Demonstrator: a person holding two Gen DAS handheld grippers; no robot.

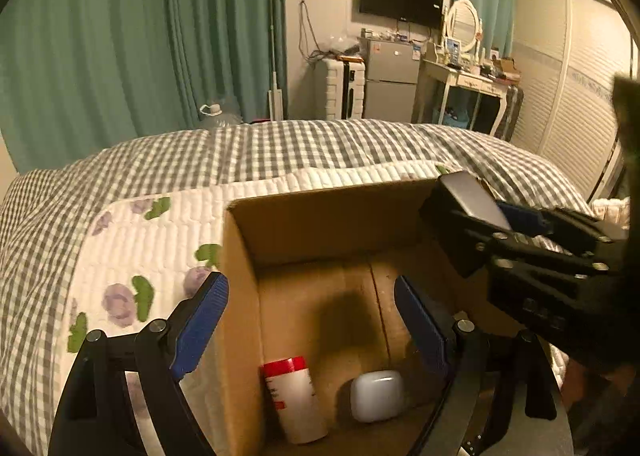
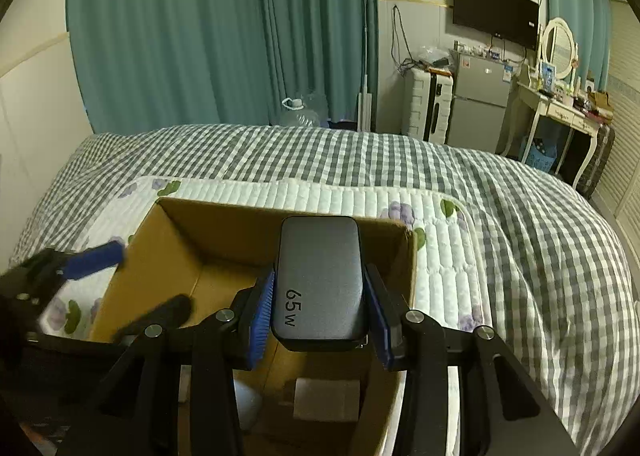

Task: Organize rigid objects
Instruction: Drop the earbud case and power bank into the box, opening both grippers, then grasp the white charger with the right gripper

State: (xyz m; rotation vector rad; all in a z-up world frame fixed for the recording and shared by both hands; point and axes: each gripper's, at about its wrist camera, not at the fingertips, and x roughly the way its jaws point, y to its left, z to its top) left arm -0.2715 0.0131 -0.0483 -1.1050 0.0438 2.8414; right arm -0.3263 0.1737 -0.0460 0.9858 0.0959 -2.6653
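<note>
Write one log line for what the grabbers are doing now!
right gripper: shut on gray charger, above cardboard box | left gripper: open, empty | box: bottle, white case

Both views were dim and lit by warm indoor light, the left wrist picture more amber than the right. Fisheye distortion bent the curtains (image 1: 140, 36) and wardrobe (image 1: 576, 68) near the edges, and black vignetting filled every corner. Inside the box (image 1: 320, 224) a soft dark shadow lay on the floor, cast from above (source not in view). The right gripper (image 1: 472, 216) was smeared at the far right of the left view; the left gripper (image 2: 100, 276) showed motion blur in the right view. The charger (image 2: 320, 276) was sharp, its "65w" legible. The background looked soft and grainy.
</note>
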